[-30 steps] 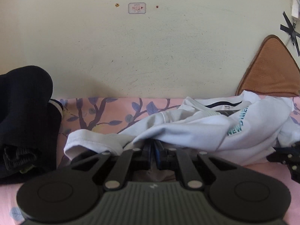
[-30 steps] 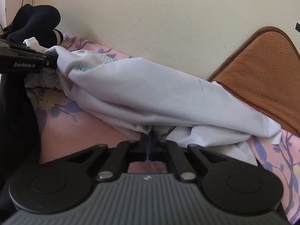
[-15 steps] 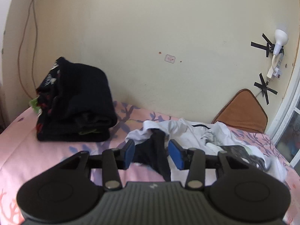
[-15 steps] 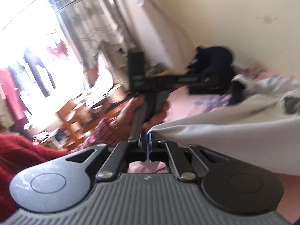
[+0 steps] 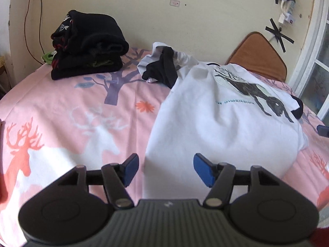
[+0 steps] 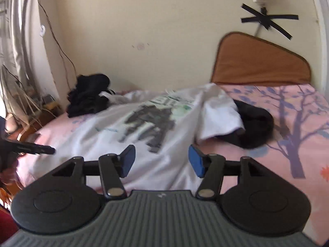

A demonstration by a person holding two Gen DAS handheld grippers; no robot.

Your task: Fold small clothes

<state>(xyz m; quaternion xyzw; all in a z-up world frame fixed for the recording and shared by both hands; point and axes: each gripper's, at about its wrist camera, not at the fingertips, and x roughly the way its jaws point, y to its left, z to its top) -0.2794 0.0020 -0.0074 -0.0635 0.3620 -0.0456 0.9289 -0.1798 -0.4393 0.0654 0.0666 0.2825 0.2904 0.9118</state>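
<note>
- The left gripper (image 5: 165, 169) is held above the near part of the bed, with its blue pads (image 5: 202, 169) wide apart and nothing between them; the near edge of the white T-shirt (image 5: 222, 123) lies below the gap.
- The right gripper (image 6: 161, 160) is also spread wide and holds nothing; it looks over the shirt (image 6: 123, 135) from the other side, and in its view the tip of the left gripper (image 6: 30, 148) shows at the left edge.
- The white T-shirt lies spread on the pink bedsheet (image 5: 82, 111), print side up, with a dark animal figure and a line of teal letters on it. It is not flat everywhere: the cloth bulges in the middle and one sleeve (image 6: 220, 119) is bent over.
- A black garment (image 6: 255, 127) lies partly under this sleeve, and another dark piece (image 5: 164, 68) rests at the far end of the shirt.
- A pile of folded black clothes (image 5: 88, 45) stands near the wall, apart from the shirt.
- A brown cushion (image 6: 259, 61) leans on the wall.
- One second ago both grippers were closed on the bunched shirt; half a second ago the left one had already opened while the right one was pinching the cloth. Now both have let go and the shirt is laid out.
</note>
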